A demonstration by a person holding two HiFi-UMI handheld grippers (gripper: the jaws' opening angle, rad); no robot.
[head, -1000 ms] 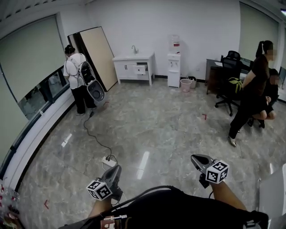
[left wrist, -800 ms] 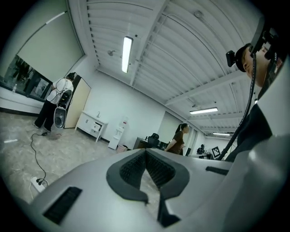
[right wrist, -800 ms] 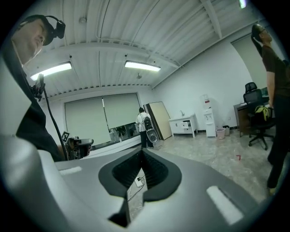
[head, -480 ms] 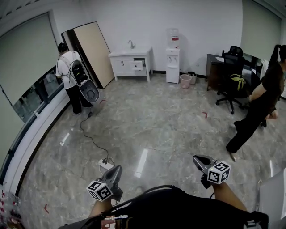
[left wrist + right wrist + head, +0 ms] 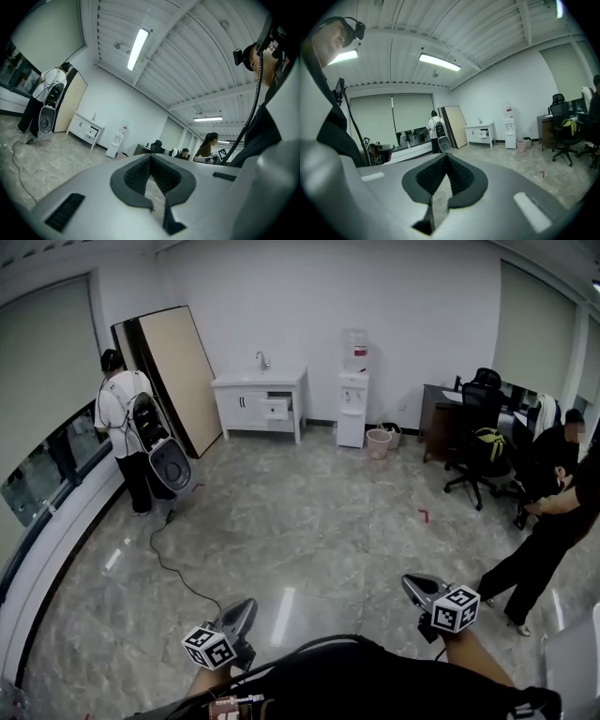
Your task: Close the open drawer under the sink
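The white sink cabinet (image 5: 257,401) stands against the far wall, well ahead of me across the floor. Its small drawer (image 5: 276,409) juts out open at the right of the front. The cabinet (image 5: 86,131) also shows small in the left gripper view, and likewise the cabinet (image 5: 480,133) in the right gripper view. My left gripper (image 5: 241,613) and right gripper (image 5: 415,585) are held low at the bottom of the head view, far from the cabinet. The left gripper (image 5: 151,157) is shut and empty. The right gripper (image 5: 446,156) is shut too, holding nothing.
A person with a backpack device (image 5: 132,436) stands at the left by a leaning board (image 5: 173,371). A cable (image 5: 177,568) trails over the floor. A water dispenser (image 5: 352,401), pink bin (image 5: 379,442), office chair (image 5: 477,442) and another person (image 5: 551,526) are to the right.
The view has travelled forward across the floor; the power strip has slipped out of sight. The person at the right has walked nearer. Both grippers keep their places and stay shut.
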